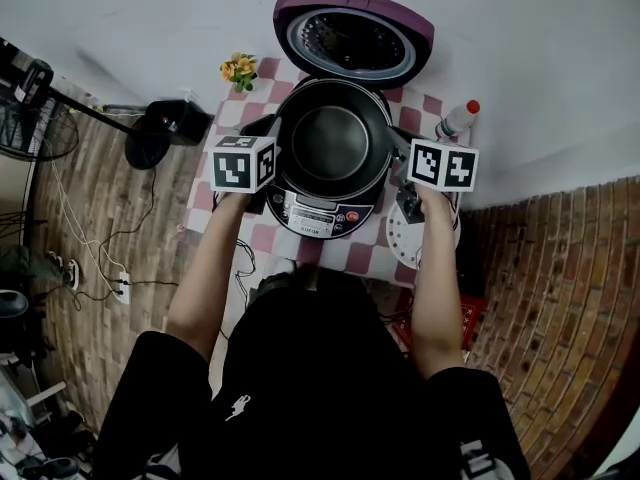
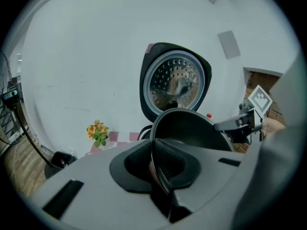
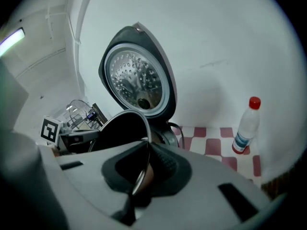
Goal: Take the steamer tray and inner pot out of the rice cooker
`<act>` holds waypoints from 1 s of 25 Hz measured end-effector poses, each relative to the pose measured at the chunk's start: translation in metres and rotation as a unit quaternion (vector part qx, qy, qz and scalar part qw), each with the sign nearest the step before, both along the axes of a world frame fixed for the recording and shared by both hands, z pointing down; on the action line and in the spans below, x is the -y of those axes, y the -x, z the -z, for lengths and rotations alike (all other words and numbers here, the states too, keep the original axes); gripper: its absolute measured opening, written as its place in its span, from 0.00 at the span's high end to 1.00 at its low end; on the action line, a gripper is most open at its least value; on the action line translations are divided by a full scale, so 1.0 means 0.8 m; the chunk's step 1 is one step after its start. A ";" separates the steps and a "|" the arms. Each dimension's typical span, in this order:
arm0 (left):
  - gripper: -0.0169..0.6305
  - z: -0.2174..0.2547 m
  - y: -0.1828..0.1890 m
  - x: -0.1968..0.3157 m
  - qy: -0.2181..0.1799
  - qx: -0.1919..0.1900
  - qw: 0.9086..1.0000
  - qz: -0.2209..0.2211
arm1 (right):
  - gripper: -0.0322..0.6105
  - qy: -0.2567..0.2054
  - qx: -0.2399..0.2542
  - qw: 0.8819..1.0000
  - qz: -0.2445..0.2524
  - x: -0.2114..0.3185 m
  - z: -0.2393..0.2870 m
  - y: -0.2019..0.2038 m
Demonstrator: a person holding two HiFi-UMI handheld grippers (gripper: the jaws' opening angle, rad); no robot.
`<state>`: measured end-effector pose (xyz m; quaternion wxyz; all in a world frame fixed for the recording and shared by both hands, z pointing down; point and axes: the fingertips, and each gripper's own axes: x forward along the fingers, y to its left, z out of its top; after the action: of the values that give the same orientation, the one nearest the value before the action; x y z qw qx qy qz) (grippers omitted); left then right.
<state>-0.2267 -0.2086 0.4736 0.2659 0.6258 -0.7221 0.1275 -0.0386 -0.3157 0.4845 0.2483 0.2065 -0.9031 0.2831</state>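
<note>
Nearest: left gripper [image 2: 160, 169] and right gripper [image 3: 143, 169] are each pinching tight on the pot's thin rim, at opposite sides. Pot [image 1: 332, 140] is sitting between them in the cooker [image 1: 325, 213], mouth up; its exit is lying straight overhead. A white perforated tray [image 1: 405, 240] is lying on the table [image 1: 360, 258] beside the cooker. Lid [image 1: 352, 38] is standing open behind.

The rice cooker [image 1: 318, 211] sits mid-frame on the tabletop [image 1: 352, 258], its lid [image 1: 352, 38] open behind it and the inner pot [image 1: 333, 138] at its mouth. The left gripper [image 1: 274, 128] grips the pot's left rim and the right gripper [image 1: 397, 140] its right rim. Flowers [image 1: 239, 69] stand to the cooker's upper left, a bottle [image 1: 458, 119] to its upper right, and the steamer tray [image 1: 400, 243] lies to its lower right.
</note>
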 end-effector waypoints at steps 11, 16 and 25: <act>0.93 0.051 -0.002 -0.022 -0.074 -0.006 0.996 -0.047 | 0.92 -0.073 0.018 0.995 -0.060 -0.046 0.073 -0.015; 0.93 0.081 0.001 -0.033 -0.105 -0.003 0.992 -0.065 | 0.92 -0.110 0.033 0.990 -0.076 -0.067 0.107 -0.015; 0.93 0.118 0.012 -0.055 -0.139 0.007 0.986 -0.096 | 0.92 -0.150 0.043 0.982 -0.105 -0.104 0.145 -0.009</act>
<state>-0.2362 -0.1645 0.3789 0.1575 0.7220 -0.6714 0.0554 -0.0317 -0.2328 0.3683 0.1447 0.3226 -0.9184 0.1773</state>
